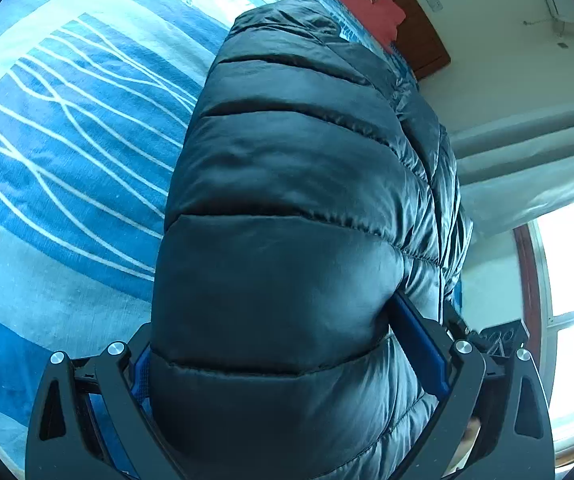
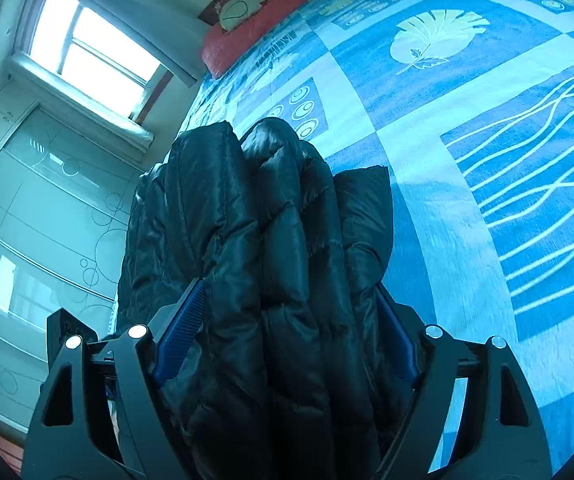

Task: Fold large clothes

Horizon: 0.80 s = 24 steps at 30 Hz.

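Both our grippers, left [image 1: 287, 360] and right [image 2: 287, 332], clamp the jacket [image 1: 295, 184] mid-fold over the bed [image 1: 67, 128]. Next, we judge, lay it flat.

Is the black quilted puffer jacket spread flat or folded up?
Folded: the black quilted puffer jacket shows several stacked layers in the right wrist view, bunched on the blue patterned bedsheet.
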{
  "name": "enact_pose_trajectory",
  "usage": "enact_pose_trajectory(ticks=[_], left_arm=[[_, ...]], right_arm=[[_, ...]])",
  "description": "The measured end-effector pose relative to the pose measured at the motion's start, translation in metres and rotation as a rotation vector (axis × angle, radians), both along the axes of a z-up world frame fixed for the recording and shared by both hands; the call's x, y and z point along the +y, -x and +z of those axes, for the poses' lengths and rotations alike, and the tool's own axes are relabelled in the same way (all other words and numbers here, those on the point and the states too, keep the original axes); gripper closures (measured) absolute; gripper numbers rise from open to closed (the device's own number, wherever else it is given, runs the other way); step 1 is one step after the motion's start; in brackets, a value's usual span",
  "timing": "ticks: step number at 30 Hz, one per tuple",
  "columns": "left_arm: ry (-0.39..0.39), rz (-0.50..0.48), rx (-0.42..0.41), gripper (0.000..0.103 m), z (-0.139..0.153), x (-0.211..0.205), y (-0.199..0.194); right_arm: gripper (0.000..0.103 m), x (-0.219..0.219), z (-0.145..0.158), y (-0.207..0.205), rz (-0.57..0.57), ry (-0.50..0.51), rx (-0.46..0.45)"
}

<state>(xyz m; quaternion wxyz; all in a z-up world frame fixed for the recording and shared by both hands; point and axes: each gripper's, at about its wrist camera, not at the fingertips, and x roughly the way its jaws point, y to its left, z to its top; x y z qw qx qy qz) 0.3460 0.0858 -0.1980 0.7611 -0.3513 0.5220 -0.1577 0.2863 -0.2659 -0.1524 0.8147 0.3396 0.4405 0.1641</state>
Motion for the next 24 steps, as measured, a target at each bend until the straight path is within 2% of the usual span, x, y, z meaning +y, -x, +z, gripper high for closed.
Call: enact_pose_trajectory(ticks=[5, 11, 14, 15, 18, 24], left_arm=[[-0.024, -0.002, -0.02, 0.006, 0.014, -0.002, 0.01], [-0.007, 0.059, -0.049, 0.006, 0.017, 0.027, 0.044], [0.007, 0.093, -0.079, 0.006, 0.02, 0.042, 0.044], [-0.006, 0.115, -0.093, 0.006, 0.022, 0.049, 0.042], [0.004, 0.127, -0.09, 0.006, 0.021, 0.061, 0.027], [-0.022, 0.098, -0.1, 0.006, 0.015, 0.047, -0.021]], right_arm=[[0.022, -0.005, -0.001, 0.01, 0.004, 0.005, -0.007], [0.022, -0.013, 0.004, 0.024, -0.011, -0.013, -0.028], [0.018, -0.017, 0.012, 0.026, -0.026, -0.01, -0.051], [0.014, -0.02, 0.016, 0.024, -0.035, -0.008, -0.065], [0.014, -0.022, 0.022, 0.012, -0.054, -0.002, -0.074], [0.014, -0.009, 0.015, -0.032, -0.026, 0.005, -0.032]])
